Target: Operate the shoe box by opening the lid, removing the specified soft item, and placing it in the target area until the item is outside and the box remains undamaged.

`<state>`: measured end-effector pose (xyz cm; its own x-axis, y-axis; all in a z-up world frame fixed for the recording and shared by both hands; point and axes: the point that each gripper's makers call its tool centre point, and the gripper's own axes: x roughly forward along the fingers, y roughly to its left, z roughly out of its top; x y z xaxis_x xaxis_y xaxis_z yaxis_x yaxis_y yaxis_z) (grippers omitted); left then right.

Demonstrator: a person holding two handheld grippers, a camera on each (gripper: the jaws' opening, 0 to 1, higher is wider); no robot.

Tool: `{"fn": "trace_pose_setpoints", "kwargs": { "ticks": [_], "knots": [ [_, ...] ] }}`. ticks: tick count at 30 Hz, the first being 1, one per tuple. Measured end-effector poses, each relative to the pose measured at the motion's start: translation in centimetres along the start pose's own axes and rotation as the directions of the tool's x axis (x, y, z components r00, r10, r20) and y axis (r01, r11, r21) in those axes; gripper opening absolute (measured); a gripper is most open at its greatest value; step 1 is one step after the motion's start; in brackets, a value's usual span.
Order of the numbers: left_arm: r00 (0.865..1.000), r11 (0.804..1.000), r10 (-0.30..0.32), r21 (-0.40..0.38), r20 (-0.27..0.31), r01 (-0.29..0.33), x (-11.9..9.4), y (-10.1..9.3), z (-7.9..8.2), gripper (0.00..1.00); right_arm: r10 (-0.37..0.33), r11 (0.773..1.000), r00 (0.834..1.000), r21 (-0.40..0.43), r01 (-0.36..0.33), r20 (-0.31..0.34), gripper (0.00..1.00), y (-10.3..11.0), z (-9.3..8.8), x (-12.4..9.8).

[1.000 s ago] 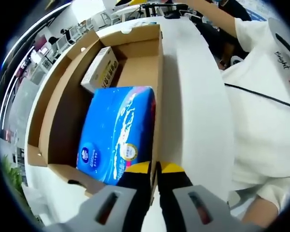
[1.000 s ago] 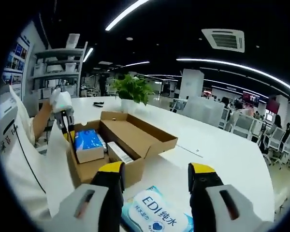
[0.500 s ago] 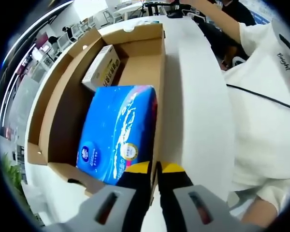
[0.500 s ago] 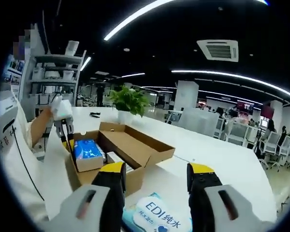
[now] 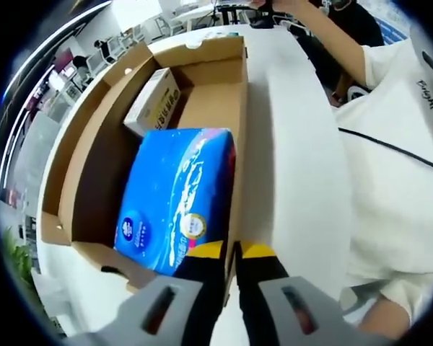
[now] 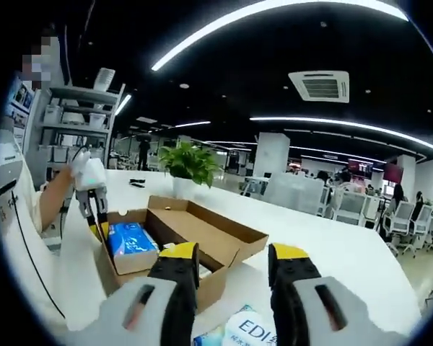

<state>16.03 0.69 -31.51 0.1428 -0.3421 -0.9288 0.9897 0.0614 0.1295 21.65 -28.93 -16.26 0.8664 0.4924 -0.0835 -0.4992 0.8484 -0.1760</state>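
The blue tissue pack [image 5: 175,198] lies inside the open shoe box [image 5: 94,151], at the end nearest the left tongs [image 5: 229,254]. Its long axis runs along the box, away from these tongs. Behind it, at the far end, lies a small white and yellow carton [image 5: 153,101].

The left tongs are nearly closed on the near corner of the box wall, just beside the pack's corner, so this side is much the nearer one to the pack. In the right gripper view the same pack [image 6: 132,241] sits in the box [image 6: 202,238] with the lid folded flat behind.

The right tongs [image 6: 232,261] are a moderate gap apart, and a wet wipes pack [image 6: 249,331] lies between them, low in the view (whether the pads really press it, I cannot tell). The box stands on a white table [image 6: 339,259], with a potted plant [image 6: 187,162] beyond.
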Motion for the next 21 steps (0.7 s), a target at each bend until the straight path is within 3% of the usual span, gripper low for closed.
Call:
{"fn": "trace_pose_setpoints", "kwargs": {
  "ticks": [4, 7, 10, 14, 19, 21],
  "knots": [
    [1.000, 1.000, 0.001, -0.007, -0.015, -0.001, 0.0, 0.0, -0.1, 0.05, -0.006, 1.000, 1.000, 0.024, 0.006, 0.020, 0.35, 0.5, 0.0, -0.1],
    [1.000, 1.000, 0.004, 0.002, -0.007, -0.004, -0.1, 0.0, -0.1, 0.05, -0.023, 0.999, 1.000, -0.038, 0.023, 0.003, 0.35, 0.9, 0.2, 0.4],
    [1.000, 0.999, 0.011, 0.038, 0.000, -0.011, 0.0, -0.2, -0.1, 0.05, 0.004, 0.998, 1.000, -0.059, -0.005, -0.018, 0.38, 2.3, 0.4, 1.3],
    [1.000, 1.000, 0.006, 0.015, -0.004, -0.006, -0.1, 0.0, 0.0, 0.06, 0.020, 0.988, 0.998, -0.151, -0.028, -0.051, 0.40, 3.7, -0.2, 2.2],
    [1.000, 1.000, 0.012, 0.015, -0.005, -0.012, 0.0, -0.1, 0.0, 0.06, 0.037, 0.986, 0.998, -0.160, -0.046, -0.058, 0.40, 4.5, -0.6, 2.5],
    [1.000, 1.000, 0.020, 0.018, -0.006, -0.020, 0.0, 0.0, 0.0, 0.07, 0.008, 0.982, 0.998, -0.188, -0.019, -0.061, 0.44, 4.2, -0.6, 2.6]
  ]
}}
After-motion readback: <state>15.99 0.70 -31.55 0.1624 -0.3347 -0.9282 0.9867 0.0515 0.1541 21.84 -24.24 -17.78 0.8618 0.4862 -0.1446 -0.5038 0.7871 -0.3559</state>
